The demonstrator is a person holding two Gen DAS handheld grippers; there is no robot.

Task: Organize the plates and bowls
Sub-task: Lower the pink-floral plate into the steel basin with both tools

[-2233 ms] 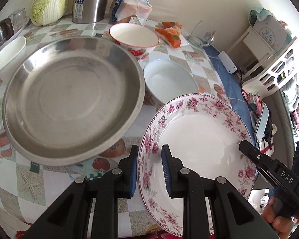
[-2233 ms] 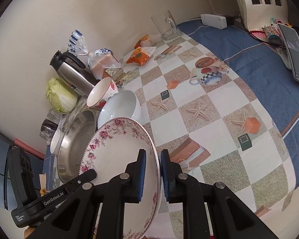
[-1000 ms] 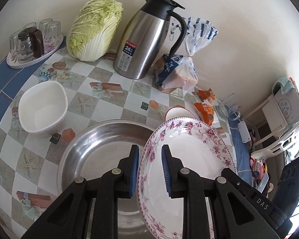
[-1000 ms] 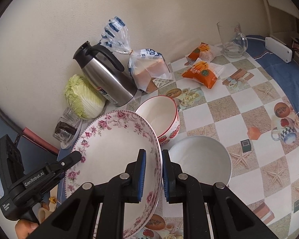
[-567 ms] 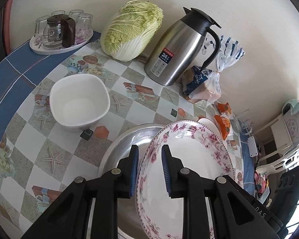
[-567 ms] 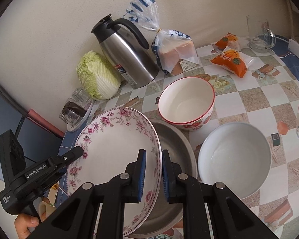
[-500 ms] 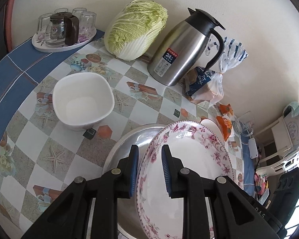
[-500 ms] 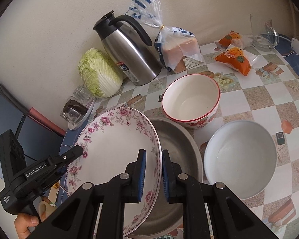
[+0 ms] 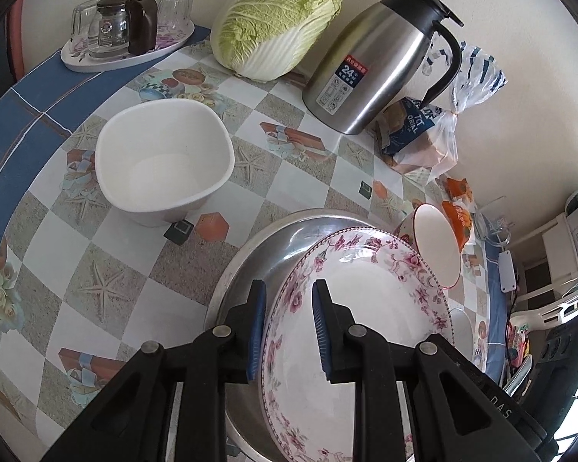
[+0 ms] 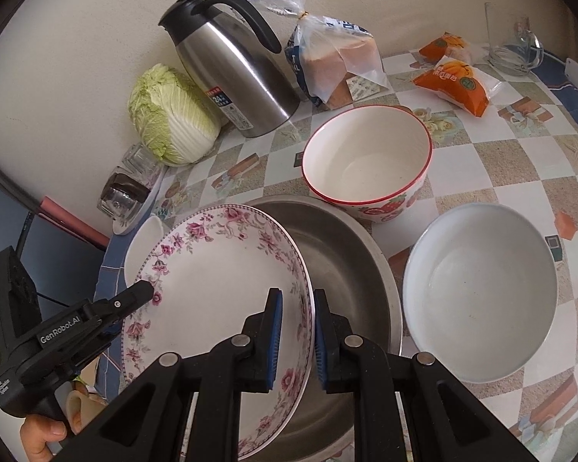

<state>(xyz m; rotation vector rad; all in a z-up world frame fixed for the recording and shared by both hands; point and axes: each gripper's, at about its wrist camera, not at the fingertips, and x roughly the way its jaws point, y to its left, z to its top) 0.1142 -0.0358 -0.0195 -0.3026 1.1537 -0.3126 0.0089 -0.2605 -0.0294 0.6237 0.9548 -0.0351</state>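
Both grippers hold one pink-flowered plate [image 9: 370, 308] by opposite rims. My left gripper [image 9: 287, 333] is shut on its left rim. My right gripper [image 10: 294, 340] is shut on the right rim of the same plate [image 10: 219, 281]. The plate hangs tilted just over the big steel basin [image 10: 346, 254], which also shows in the left wrist view [image 9: 266, 246]. A red-rimmed bowl [image 10: 366, 158] stands behind the basin, a round white bowl [image 10: 478, 281] to its right, and a squarish white bowl [image 9: 162, 161] to its left.
A steel thermos jug [image 9: 377, 65], a cabbage [image 9: 273, 19], a bag of bread [image 10: 335, 57] and orange snack packs [image 10: 454, 81] line the wall. A tray of glasses [image 9: 127, 34] sits at the far left, a glass mug [image 10: 512, 42] at the far right.
Both grippers carried the flowered plate from the table's near right side leftward over the steel basin and lowered it a little toward it.
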